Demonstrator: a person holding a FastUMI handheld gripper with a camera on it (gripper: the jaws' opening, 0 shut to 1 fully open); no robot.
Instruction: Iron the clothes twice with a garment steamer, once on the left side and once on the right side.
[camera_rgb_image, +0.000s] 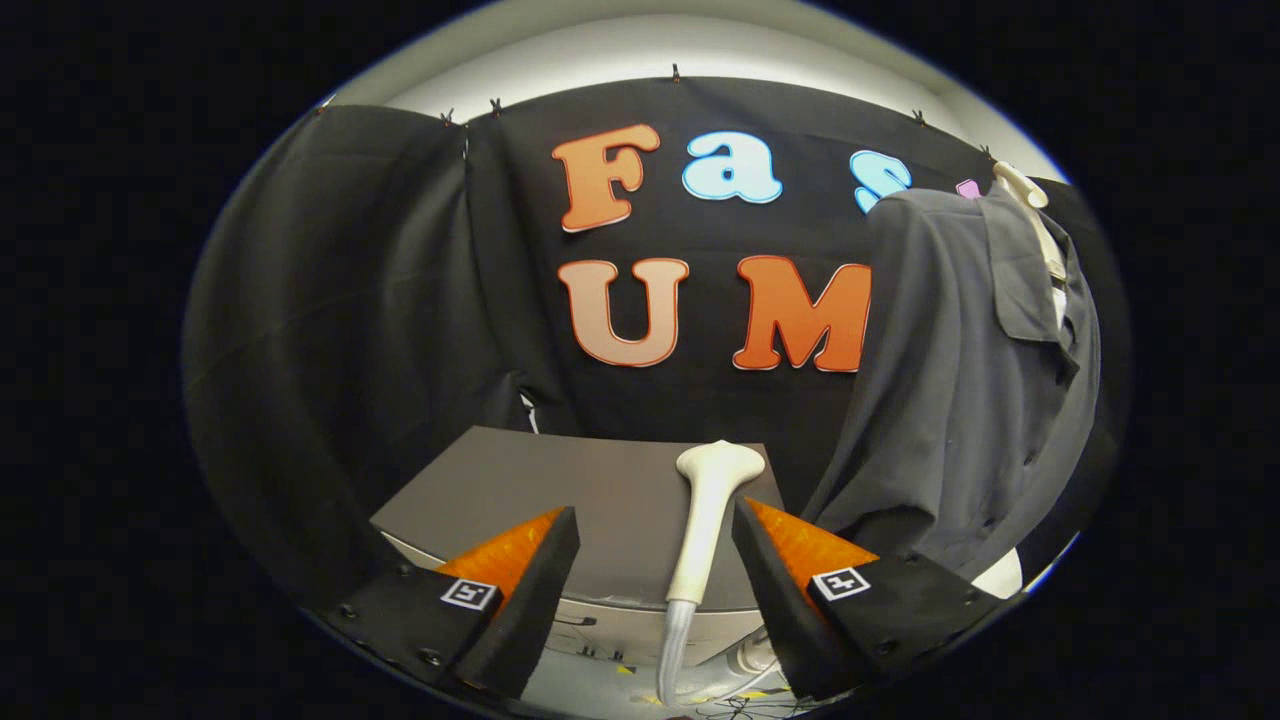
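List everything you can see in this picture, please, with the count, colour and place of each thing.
steamer head: one, cream, lying on the table between the fingers, nearer the right one, hose trailing off the near edge.
table: one, grey top, just ahead of the fingers.
shirt: one, dark grey, hanging beyond the right finger.
hanger: one, cream, at the shirt's collar.
tongs: one, open, fingers either side of the steamer head, gripping nothing.
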